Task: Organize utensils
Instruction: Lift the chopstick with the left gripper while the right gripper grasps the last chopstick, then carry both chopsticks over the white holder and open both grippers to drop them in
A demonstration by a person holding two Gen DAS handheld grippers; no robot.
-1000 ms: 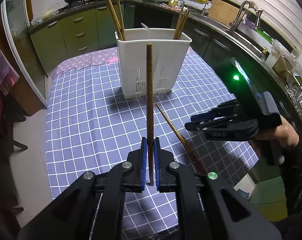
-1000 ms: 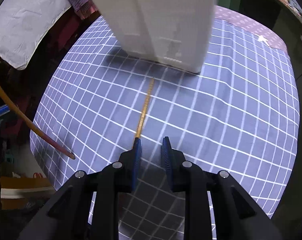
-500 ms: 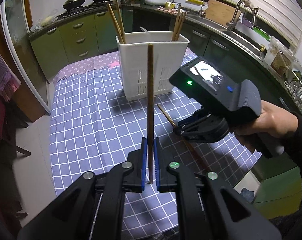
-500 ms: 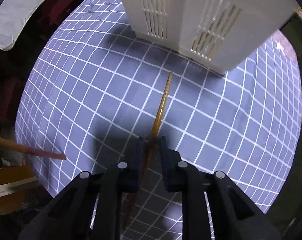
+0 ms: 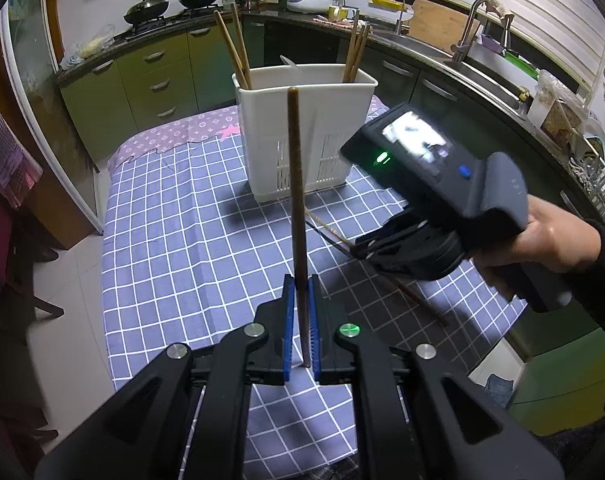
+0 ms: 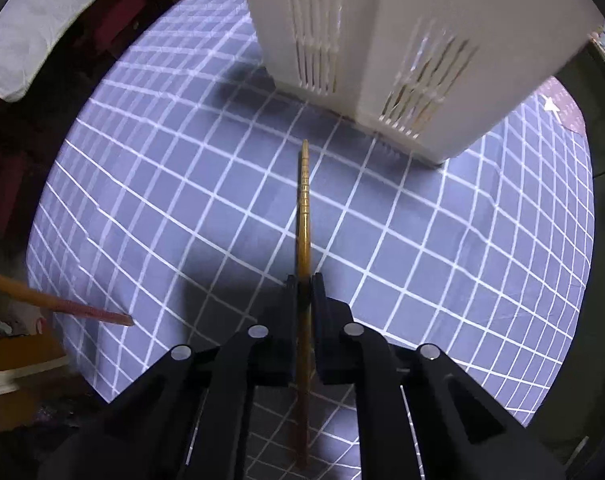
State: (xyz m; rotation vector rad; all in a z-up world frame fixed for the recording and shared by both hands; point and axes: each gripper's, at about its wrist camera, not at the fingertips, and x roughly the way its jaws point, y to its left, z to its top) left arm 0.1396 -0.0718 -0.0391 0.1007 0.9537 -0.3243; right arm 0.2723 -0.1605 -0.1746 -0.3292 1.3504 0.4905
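Left gripper point(image 5: 301, 320): pinching a dark brown chopstick point(image 5: 296, 200) between its blue pads point(image 5: 288, 320); the stick rises straight out of the jaws, its top end in line with the white holder behind it.
Right gripper point(image 6: 304, 300): jaws have just been closing and now clamp the golden chopstick point(image 6: 304, 216) at about mid-length; pads press on both sides of the shaft.
Golden chopstick: lies on the checked cloth point(image 6: 182, 184), narrow ridged tip aimed at the base of the holder, tip near it but apart; thicker end runs back under the gripper toward the near edge of the table.
Holder point(image 5: 306, 136): white plastic utensil caddy with slotted walls, upright toward the far end of the table; several chopsticks point(image 5: 234, 48) lean in its left and right compartments, and something pale stands between them, too small to identify.
Right hand point(image 5: 550, 240): wraps the handle of the right gripper, dark sleeve at the wrist; the unit is over the right side of the table.
Table covering: blue-and-white check cloth over a pink patterned one point(image 5: 174, 132) showing at the far left corner.
Surroundings: green kitchen cabinets point(image 5: 150, 80) behind.
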